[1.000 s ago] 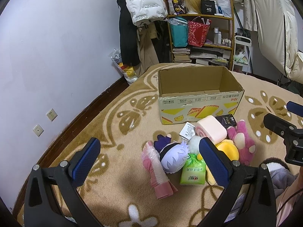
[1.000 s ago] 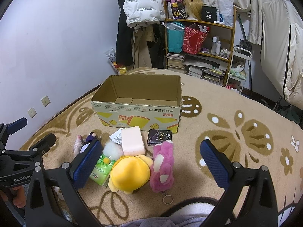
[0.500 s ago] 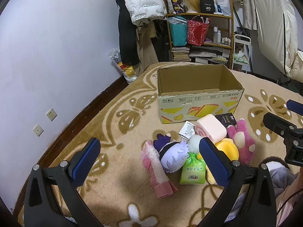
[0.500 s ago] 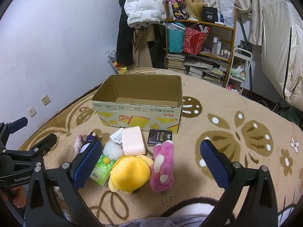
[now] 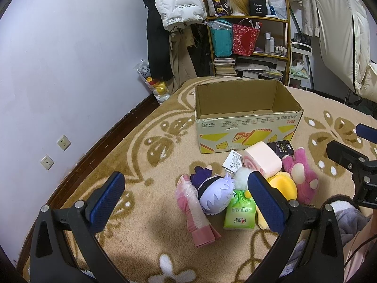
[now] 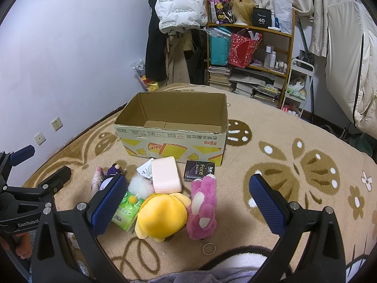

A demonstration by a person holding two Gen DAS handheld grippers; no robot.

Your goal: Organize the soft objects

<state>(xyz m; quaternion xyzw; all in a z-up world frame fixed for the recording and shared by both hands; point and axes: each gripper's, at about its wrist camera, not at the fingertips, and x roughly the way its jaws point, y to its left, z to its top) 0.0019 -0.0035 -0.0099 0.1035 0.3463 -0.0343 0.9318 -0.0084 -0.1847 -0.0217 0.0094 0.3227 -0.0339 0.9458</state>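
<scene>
An open cardboard box stands on the beige rug with nothing visible inside. In front of it lies a cluster of soft things: a purple-haired plush doll, a pink wrapped roll, a green tissue pack, a pink sponge-like block, a yellow plush, a pink plush and a black tissue pack. My left gripper hovers open above the doll. My right gripper is open above the yellow and pink plushes.
A shelf with bags, books and bottles stands by the back wall, with coats hanging to its left. White cloth hangs at the right. A person's knee in grey fabric lies at the bottom edge. Wall sockets sit low at left.
Both grippers hold almost still; the left view has drifted very slightly. Nothing was taken hold of or moved.
</scene>
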